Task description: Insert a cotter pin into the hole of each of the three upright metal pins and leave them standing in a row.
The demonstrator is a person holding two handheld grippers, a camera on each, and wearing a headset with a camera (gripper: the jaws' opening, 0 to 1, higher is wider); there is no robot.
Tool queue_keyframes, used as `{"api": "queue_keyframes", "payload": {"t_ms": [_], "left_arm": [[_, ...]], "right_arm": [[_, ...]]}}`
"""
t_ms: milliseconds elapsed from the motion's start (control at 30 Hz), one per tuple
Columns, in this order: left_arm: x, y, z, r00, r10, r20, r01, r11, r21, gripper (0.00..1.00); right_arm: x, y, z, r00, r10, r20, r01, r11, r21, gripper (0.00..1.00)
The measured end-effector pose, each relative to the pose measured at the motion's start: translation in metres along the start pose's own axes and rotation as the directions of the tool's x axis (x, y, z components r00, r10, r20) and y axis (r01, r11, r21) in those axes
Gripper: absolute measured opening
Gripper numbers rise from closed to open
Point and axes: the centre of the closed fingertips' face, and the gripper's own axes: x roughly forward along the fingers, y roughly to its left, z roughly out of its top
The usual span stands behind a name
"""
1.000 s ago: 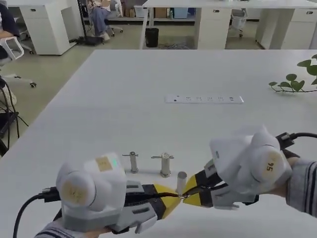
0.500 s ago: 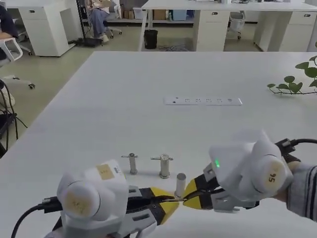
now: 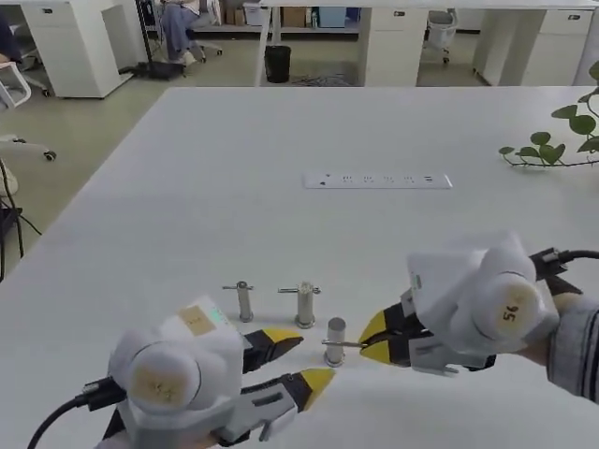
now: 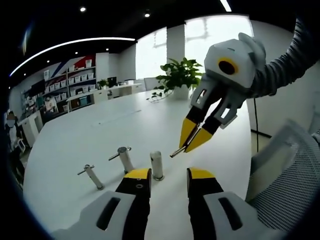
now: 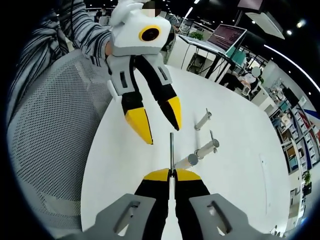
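Right gripper [image 3: 376,339] pinches cotter pin [image 3: 352,344], tip at nearest metal pin [image 3: 335,332]; left gripper [image 3: 312,356] jaws apart.

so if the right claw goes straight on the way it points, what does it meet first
Most likely the bare metal pin: the cotter pin in the right claw points at its top. Depth is unclear; it might pass toward the left claw.

Left tool [image 3: 307,357] and right tool [image 3: 365,343] are black, yellow-tipped; metal pins [image 3: 305,304], cotter pin [image 5: 171,150] silver.

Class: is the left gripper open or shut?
Open. The left gripper shows its two yellow-tipped jaws spread apart, with nothing gripped between them.
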Motion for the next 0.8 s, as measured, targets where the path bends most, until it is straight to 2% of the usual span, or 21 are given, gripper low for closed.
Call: {"api": "queue_keyframes", "payload": {"t_ms": [200, 500, 800], "left_arm": [[0.01, 0.007, 0.001, 0.9995, 0.033, 0.001, -0.033, 0.999, -0.017, 0.28], [0.027, 0.015, -0.004, 0.9979, 0.062, -0.018, -0.063, 0.997, -0.053, 0.27], [0.042, 0.021, -0.013, 0.9954, 0.079, -0.054, -0.083, 0.995, -0.064, 0.24]], "right_arm": [[0.001, -0.009, -0.016, 0.999, -0.025, -0.037, 0.026, 1.0, 0.018, 0.0], [0.004, -0.017, -0.037, 0.995, -0.042, -0.09, 0.045, 0.999, 0.028, 0.0], [0.013, -0.022, -0.047, 0.9933, -0.036, -0.109, 0.041, 0.998, 0.04, 0.0]]}}
